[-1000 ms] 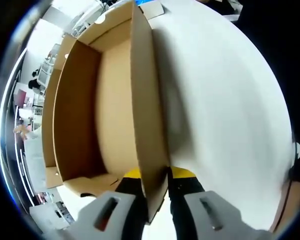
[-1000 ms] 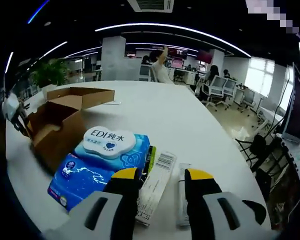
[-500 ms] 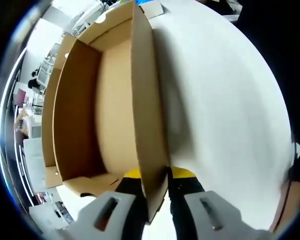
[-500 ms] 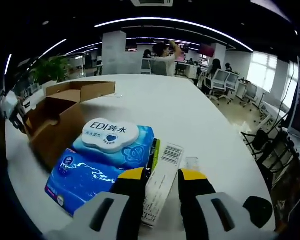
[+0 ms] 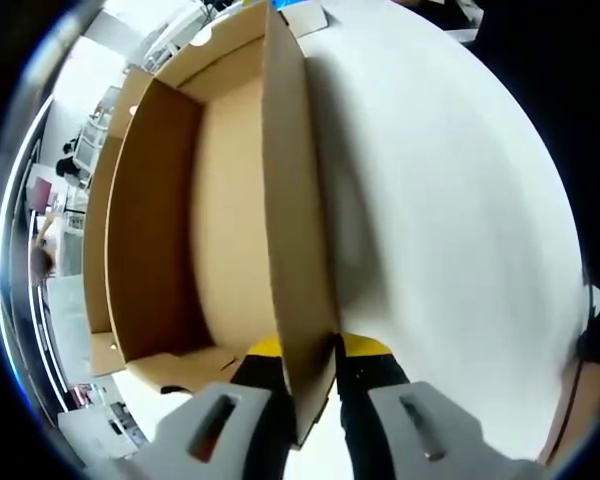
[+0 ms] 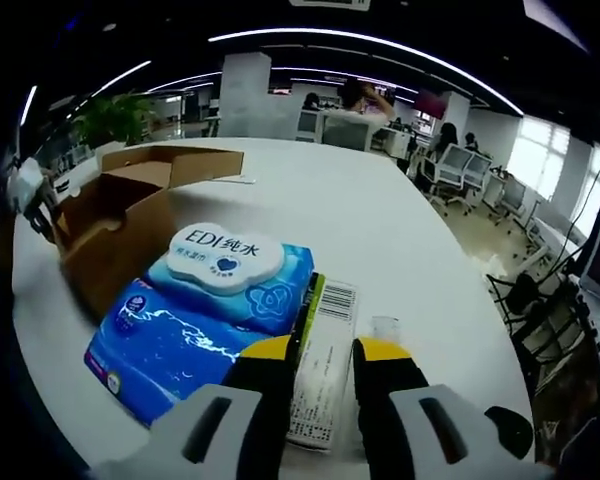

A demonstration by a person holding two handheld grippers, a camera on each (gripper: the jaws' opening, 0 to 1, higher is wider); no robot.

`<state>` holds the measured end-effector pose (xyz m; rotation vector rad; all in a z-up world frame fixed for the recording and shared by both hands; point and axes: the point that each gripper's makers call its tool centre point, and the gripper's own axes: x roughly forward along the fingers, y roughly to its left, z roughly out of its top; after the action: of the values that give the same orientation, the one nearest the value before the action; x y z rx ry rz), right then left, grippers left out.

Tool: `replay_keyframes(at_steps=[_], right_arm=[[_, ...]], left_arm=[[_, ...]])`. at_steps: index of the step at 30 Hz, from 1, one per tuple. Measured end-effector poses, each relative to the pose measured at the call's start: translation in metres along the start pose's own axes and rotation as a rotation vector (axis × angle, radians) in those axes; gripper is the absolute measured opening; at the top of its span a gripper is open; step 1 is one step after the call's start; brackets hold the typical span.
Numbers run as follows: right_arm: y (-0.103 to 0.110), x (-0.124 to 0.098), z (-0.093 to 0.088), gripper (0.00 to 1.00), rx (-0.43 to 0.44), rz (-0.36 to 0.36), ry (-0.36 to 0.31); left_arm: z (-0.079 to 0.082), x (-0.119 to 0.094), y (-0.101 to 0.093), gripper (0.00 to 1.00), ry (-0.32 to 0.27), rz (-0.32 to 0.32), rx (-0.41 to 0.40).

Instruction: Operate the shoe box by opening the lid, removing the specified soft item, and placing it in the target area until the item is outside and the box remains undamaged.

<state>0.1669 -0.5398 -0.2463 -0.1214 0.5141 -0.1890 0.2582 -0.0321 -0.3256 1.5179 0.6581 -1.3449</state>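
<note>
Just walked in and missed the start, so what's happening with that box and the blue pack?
A person works two handheld tongs. The left tongs are clamped on a side wall of the open cardboard shoe box, whose inside looks empty. The right tongs grip the edge of a blue wet-wipes pack, which is outside the box, over the white table beside it.

At the bottom centre of the frame, the right gripper (image 6: 318,352) pinches the barcoded end flap of a blue wet-wipes pack (image 6: 205,310), its yellow-tipped jaws closed on either side of the flap. The pack, topped by a white lid printed "EDI", lies on a white bench (image 6: 380,240), touching an open cardboard shoe box (image 6: 120,225) at middle left. Across the upper frame an open-plan office spreads out, with a potted plant (image 6: 110,120) at upper left and office chairs at right.
</note>
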Motion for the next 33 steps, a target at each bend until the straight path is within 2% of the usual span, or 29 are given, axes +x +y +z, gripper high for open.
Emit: replay_keyframes(at_steps=[1, 3, 4, 7, 10, 11, 13, 15, 16, 17, 18, 22, 27, 33], right_arm=[[0.009, -0.001, -0.001, 0.23, 0.023, 0.019, 0.013], [0.022, 0.006, -0.008, 0.23, 0.013, 0.037, 0.039], [0.03, 0.015, -0.018, 0.24, 0.034, 0.058, 0.067], [0.032, 0.02, -0.026, 0.26, 0.017, 0.051, 0.106], [0.037, 0.022, -0.025, 0.27, 0.018, 0.076, 0.105], [0.036, 0.022, -0.026, 0.28, -0.046, 0.088, 0.111], [0.037, 0.022, -0.028, 0.3, -0.059, 0.102, 0.124], [0.039, 0.011, -0.007, 0.31, -0.063, 0.104, 0.073], [0.043, 0.006, 0.01, 0.31, -0.066, 0.113, 0.039], [0.046, 0.004, 0.018, 0.31, -0.073, 0.116, 0.029], [0.05, 0.001, 0.035, 0.31, -0.084, 0.123, 0.002], [0.06, 0.0, 0.054, 0.33, -0.097, 0.147, -0.031], [0.073, 0.005, 0.078, 0.43, -0.108, 0.17, -0.043], [0.1, 0.015, 0.109, 0.48, -0.161, 0.238, -0.064]], left_arm=[[0.0, 0.0, 0.0, 0.13, 0.0, 0.0, 0.0], [0.0, 0.0, 0.0, 0.13, 0.0, 0.001, 0.001], [0.0, 0.0, 0.0, 0.13, 0.0, 0.001, 0.002], [-0.002, -0.001, -0.002, 0.13, 0.001, -0.004, -0.002], [-0.002, -0.001, -0.001, 0.13, 0.001, -0.005, -0.002], [-0.002, -0.001, -0.001, 0.13, 0.0, -0.004, -0.001], [-0.003, -0.001, 0.0, 0.13, 0.004, -0.005, -0.003], [-0.004, 0.0, 0.001, 0.13, 0.004, -0.005, -0.003], [-0.004, 0.0, 0.001, 0.13, 0.002, -0.005, -0.003], [-0.004, 0.0, 0.001, 0.13, 0.003, -0.004, -0.002], [-0.004, 0.0, 0.002, 0.13, -0.001, -0.004, 0.0], [-0.005, 0.0, 0.002, 0.13, -0.002, -0.004, -0.001], [-0.005, 0.0, 0.003, 0.13, -0.003, -0.003, -0.001], [-0.006, 0.0, 0.003, 0.13, -0.006, -0.004, -0.001]])
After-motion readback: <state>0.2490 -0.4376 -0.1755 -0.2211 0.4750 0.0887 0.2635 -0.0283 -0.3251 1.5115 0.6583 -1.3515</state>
